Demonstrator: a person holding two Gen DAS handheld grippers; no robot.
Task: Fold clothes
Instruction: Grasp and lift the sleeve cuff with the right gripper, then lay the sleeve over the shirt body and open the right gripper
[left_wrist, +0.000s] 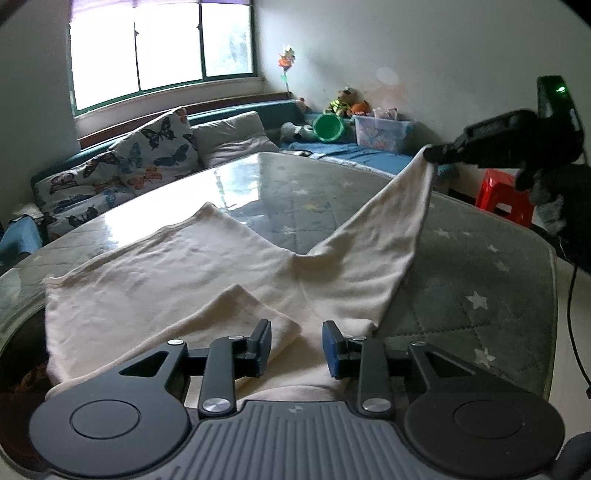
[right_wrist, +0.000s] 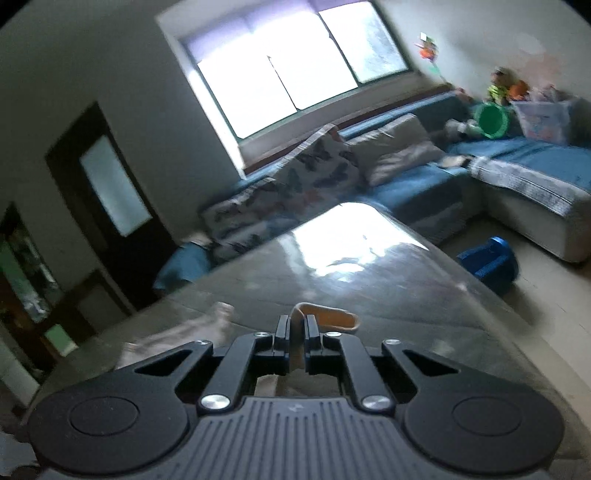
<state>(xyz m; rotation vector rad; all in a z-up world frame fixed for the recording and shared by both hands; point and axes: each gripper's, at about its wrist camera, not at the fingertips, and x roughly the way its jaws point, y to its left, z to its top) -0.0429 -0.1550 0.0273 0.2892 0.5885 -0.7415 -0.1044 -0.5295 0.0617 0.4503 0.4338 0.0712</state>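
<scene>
1. Left wrist view: a cream, soft knit garment (left_wrist: 177, 280) lies spread on the grey quilted table cover with white stars (left_wrist: 480, 295), under a glossy clear sheet. The left gripper (left_wrist: 296, 345) hovers low over the garment's near edge, its two black fingers spread apart and holding nothing; a folded-over flap of cloth lies just beneath its left finger. At the far right, the right gripper (left_wrist: 432, 153) pinches one corner of the garment and holds it lifted off the table, so the cloth stretches up in a taut strip.
2. Right wrist view: the picture is blurred. The right gripper (right_wrist: 295, 328) has its fingers pressed together on a fold of the cream cloth (right_wrist: 325, 317), which loops out past the tips above the table.
</scene>
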